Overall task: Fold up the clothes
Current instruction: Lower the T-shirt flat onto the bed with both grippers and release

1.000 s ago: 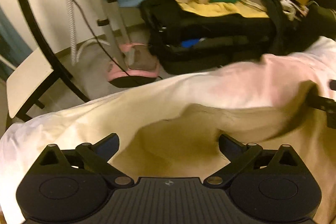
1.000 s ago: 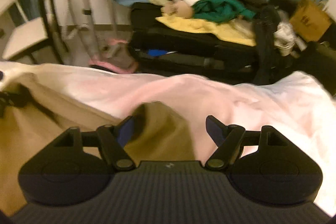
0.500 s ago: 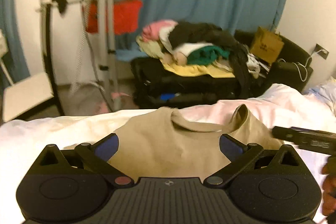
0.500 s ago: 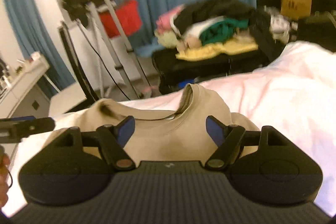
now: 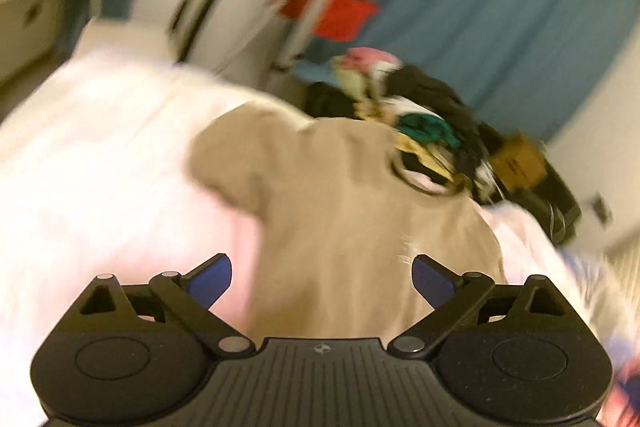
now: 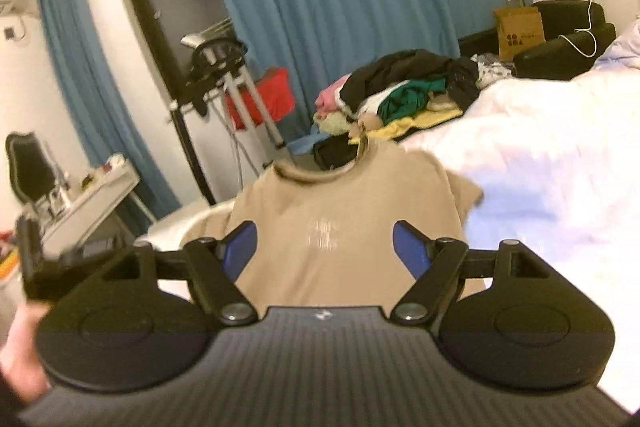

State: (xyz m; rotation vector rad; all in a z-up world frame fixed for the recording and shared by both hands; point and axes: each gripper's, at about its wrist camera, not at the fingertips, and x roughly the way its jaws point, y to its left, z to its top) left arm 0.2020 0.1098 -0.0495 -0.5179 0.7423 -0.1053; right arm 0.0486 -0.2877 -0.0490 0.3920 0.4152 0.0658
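Tan T-shirt (image 6: 340, 227) is lying spread on the white bed (image 6: 560, 155); left gripper (image 5: 322, 277) jaws are closing on nothing, right gripper (image 6: 324, 249) gaping empty.

The left gripper (image 5: 322, 277), its blue-padded jaws wide and closing with nothing clamped between them, hovers over a tan short-sleeved cotton T-shirt (image 5: 340, 195). The T-shirt lies spread on a white bedsheet (image 5: 100, 155). Beyond the T-shirt's collar sits a heap of mixed clothes (image 5: 404, 107), backed by a blue curtain (image 5: 500, 7).
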